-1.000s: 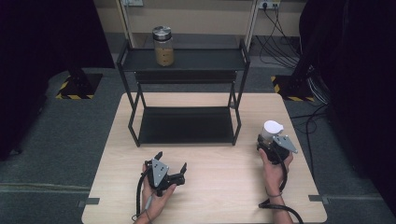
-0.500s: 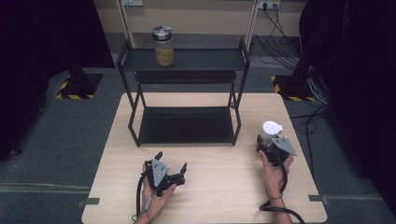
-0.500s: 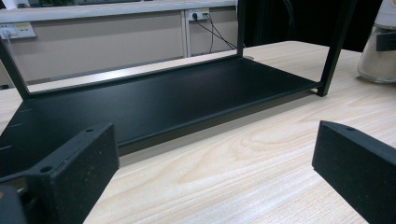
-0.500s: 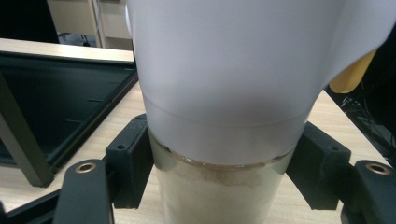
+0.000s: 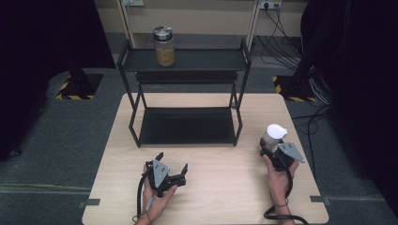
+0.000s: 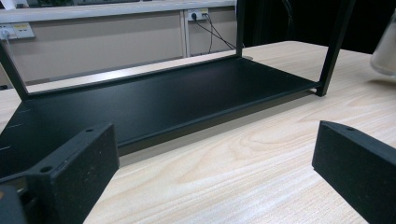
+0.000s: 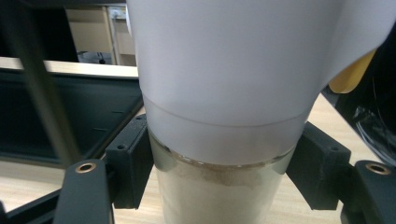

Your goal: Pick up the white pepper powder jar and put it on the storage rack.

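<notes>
Right gripper point(image 5: 271, 151) clamps the white-capped glass jar point(image 7: 224, 140) just under its cap, near the table's point(image 5: 225, 197) right edge beside the black rack point(image 5: 187, 126). Smooth glass, full of pale powder: likely weighty and slippery, so that grip below the cap looks sensible. Left gripper point(image 5: 170, 168) rests wide open, empty, by the near edge.

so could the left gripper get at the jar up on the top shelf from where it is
Probably yes. The left gripper is open and empty near the table's front edge, and the jar stands alone on the rack's top shelf, open from above. It is a long forward reach, though.
</notes>
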The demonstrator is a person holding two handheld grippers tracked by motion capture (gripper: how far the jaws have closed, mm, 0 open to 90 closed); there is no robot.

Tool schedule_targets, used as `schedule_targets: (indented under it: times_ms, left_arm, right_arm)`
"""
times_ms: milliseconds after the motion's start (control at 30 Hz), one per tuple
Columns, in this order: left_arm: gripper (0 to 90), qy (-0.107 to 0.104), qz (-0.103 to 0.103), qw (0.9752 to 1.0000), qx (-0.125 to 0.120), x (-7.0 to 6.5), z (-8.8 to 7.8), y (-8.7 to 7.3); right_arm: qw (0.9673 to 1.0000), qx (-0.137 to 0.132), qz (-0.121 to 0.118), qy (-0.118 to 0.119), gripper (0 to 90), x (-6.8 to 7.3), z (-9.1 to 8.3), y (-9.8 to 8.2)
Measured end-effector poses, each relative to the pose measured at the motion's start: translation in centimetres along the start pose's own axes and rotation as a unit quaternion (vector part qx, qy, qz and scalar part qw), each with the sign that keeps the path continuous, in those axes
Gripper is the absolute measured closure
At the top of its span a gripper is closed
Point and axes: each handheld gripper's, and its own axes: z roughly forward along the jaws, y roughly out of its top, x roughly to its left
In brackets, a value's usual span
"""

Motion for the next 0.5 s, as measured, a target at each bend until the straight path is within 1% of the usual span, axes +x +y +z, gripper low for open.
schedule_targets:
  times_ms: [133,267,400,500]
  left_arm:
    - [0.0,-0.001,0.001,1.0000,-0.001,0.0,0.0,0.0]
    - [0.0,-0.001,0.000,1.0000,-0.002,0.0,-0.1,-0.1]
    - [0.0,-0.001,0.000,1.0000,-0.002,-0.1,-0.1,-0.1]
    - [0.0,0.000,-0.001,1.0000,-0.002,-0.1,-0.1,-0.1]
  right_arm:
    - [0.9996,-0.025,-0.006,0.010,31.0,0.5,-1.2,0.6]
    - [0.9985,-0.048,-0.015,0.022,31.0,1.4,-2.0,1.4]
    - [0.9967,-0.069,-0.024,0.035,31.0,2.2,-2.6,2.2]
    - [0.9948,-0.085,-0.029,0.047,31.0,2.7,-3.1,2.9]
